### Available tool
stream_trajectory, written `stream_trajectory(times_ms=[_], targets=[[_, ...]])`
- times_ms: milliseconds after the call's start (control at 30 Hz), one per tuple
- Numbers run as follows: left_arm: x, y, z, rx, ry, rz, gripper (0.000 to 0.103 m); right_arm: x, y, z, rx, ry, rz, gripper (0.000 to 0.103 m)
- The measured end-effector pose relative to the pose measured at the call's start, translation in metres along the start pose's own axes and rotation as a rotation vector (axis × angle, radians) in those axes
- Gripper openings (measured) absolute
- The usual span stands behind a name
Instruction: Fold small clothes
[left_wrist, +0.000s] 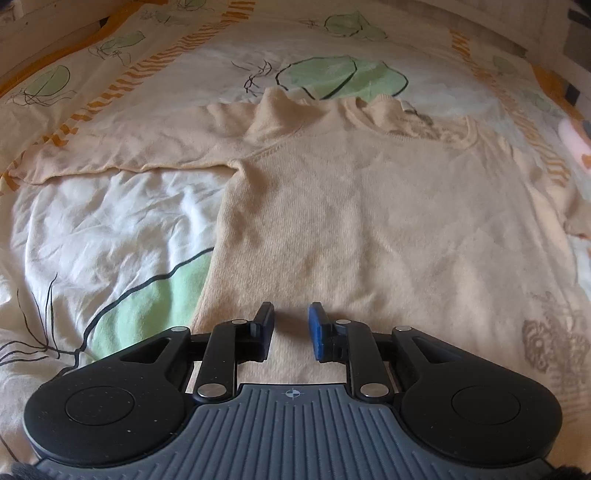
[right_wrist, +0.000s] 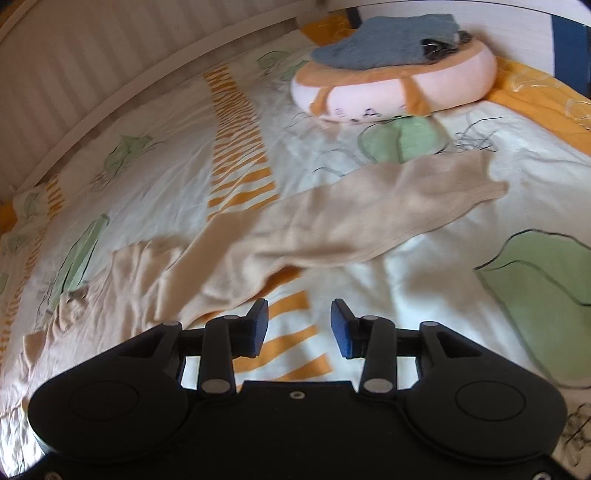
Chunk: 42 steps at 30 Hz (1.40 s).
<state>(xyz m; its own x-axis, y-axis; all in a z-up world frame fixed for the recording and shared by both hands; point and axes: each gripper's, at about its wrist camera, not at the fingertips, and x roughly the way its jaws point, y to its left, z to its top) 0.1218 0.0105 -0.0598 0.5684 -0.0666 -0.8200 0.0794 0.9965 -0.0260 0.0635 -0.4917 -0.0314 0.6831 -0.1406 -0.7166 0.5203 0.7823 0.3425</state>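
Surface: bed cover (left_wrist: 110, 221), white with green leaf shapes, thin black line drawing and orange striped bands, creased on the near left
Garment: cream knitted jumper (left_wrist: 369, 221), spread flat on the bed cover, neck opening at the far side, hem toward the near side under the left tongs
Left sleeve of jumper: stretched out to the left across the cover, lying flat, with an orange striped band running beyond it
Right sleeve (right_wrist: 369, 214): seen from the right wrist view, extended out to the far right, cuff end lying on the white of the cover, apart from the cushion
Print on jumper: grey-brown pattern at the near right, too blurred to make out
Left tongs (left_wrist: 291, 330): over the near hem of the jumper, blue pads a narrow gap apart, nothing pinched between them; whether the tips touch the knit cannot be told
Right tongs (right_wrist: 298, 328): pads spread moderately apart, empty, above a bare orange-striped part of the cover, just near and right of the jumper's shoulder
Cushion (right_wrist: 395, 85): round, pink with orange trim and a small drawn face, at the far right of the bed
Grey cloth (right_wrist: 384, 40): folded, resting on top of the cushion
Wall panel (right_wrist: 92, 74): pale, ribbed, along the far left edge of the bed
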Motion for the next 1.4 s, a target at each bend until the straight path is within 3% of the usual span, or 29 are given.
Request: stream_trajectory(times_ms=[100,267,533,700,833,933,1067,1200,1300,1400], targets=[[-0.001,-0.009,0.013,-0.004,-0.037,-0.009,0.025,0.000,-0.028,0.018,0.043,-0.041,-0.051,0.061],[0.016,-0.037,0.033,0.055,-0.050,-0.007,0.029,0.017,-0.064,0.036,0.121,-0.049,-0.096,0.061],[0.060,-0.054,0.040,0.079,-0.004,-0.008,0.032,0.044,-0.098,0.042,0.289,-0.054,-0.033,0.064],[0.062,-0.061,0.027,0.186,-0.055,0.015,0.035,0.051,-0.109,0.040,0.391,-0.116,0.014,0.068],[0.063,-0.062,0.027,0.165,-0.057,0.019,0.035,0.056,-0.115,0.033,0.407,-0.176,0.033,0.066],[0.063,-0.062,0.026,0.156,-0.066,0.020,0.035,0.056,-0.118,0.033,0.407,-0.184,0.030,0.057],[0.063,-0.062,0.026,0.149,-0.067,0.021,0.035,0.058,-0.123,0.031,0.398,-0.188,0.000,0.019],[0.064,-0.061,0.029,0.138,-0.051,0.015,0.035,0.053,-0.114,0.035,0.333,-0.205,-0.036,0.012],[0.065,-0.057,0.031,0.129,-0.039,-0.004,0.035,0.042,-0.091,0.046,0.209,-0.234,-0.084,0.012],[0.066,-0.052,0.033,0.116,-0.034,-0.031,0.035,0.024,-0.060,0.062,0.113,-0.271,-0.060,0.012]])
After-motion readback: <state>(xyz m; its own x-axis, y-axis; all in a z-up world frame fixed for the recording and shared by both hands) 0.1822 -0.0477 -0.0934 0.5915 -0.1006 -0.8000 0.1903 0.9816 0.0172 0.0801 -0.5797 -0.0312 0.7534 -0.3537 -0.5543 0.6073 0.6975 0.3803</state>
